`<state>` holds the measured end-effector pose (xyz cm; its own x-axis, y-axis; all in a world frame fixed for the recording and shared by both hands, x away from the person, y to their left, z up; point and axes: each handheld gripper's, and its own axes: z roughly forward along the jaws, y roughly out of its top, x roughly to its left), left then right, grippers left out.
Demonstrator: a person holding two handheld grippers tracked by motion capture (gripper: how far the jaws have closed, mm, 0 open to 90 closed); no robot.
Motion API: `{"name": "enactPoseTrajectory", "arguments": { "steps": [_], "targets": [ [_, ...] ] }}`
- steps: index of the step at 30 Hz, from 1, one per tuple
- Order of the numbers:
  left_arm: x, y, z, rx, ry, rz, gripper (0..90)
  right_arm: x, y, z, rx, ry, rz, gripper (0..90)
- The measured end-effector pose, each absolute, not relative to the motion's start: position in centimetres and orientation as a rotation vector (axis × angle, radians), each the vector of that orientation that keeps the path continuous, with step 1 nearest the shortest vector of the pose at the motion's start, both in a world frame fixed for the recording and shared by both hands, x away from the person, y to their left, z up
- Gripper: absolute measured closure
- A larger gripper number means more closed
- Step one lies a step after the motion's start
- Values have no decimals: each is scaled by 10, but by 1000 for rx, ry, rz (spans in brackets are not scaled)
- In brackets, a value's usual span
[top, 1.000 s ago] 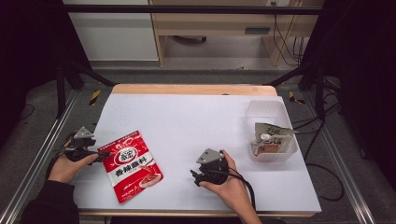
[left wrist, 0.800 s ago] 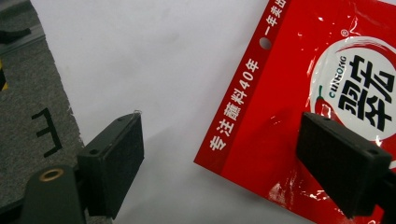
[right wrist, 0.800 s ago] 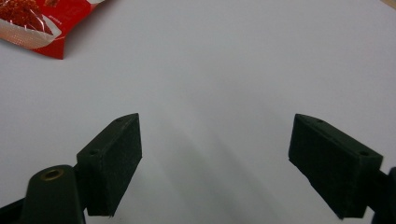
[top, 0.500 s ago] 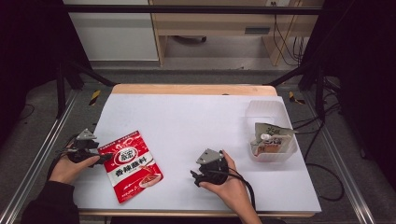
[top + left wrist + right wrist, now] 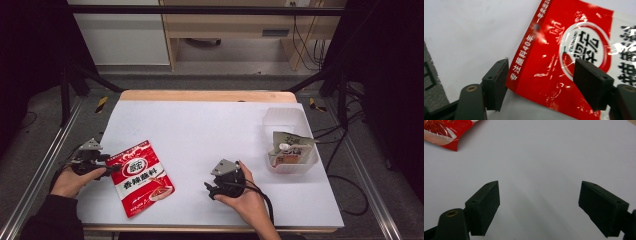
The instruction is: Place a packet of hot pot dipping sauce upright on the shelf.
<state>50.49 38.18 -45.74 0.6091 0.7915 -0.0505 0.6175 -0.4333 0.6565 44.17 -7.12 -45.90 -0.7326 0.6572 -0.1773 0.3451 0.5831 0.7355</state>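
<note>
At the lower left, the left gripper [image 5: 111, 169] is being closed around the red packet [image 5: 141, 177], not yet pressing. The right gripper [image 5: 209, 190] is being held wide open, empty.

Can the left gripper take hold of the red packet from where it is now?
Probably yes. The left gripper already has a corner of the red packet between its jaws, which have just been closing but do not press it yet. Nothing blocks it.

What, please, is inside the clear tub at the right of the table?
The tub holds a crumpled pouch with a white cap, leaning toward the near end. The far end looks bare. Whatever lies under the pouch is covered.
</note>
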Motion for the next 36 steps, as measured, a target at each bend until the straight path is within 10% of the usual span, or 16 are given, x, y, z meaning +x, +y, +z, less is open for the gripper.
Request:
{"name": "enactPoseTrajectory", "arguments": {
  "steps": [36],
  "targets": [
    [504, 369, -458, 2259, 1075, 366, 635, 443, -68, -461, 785, 2396, 965, 176]
  ]
}}
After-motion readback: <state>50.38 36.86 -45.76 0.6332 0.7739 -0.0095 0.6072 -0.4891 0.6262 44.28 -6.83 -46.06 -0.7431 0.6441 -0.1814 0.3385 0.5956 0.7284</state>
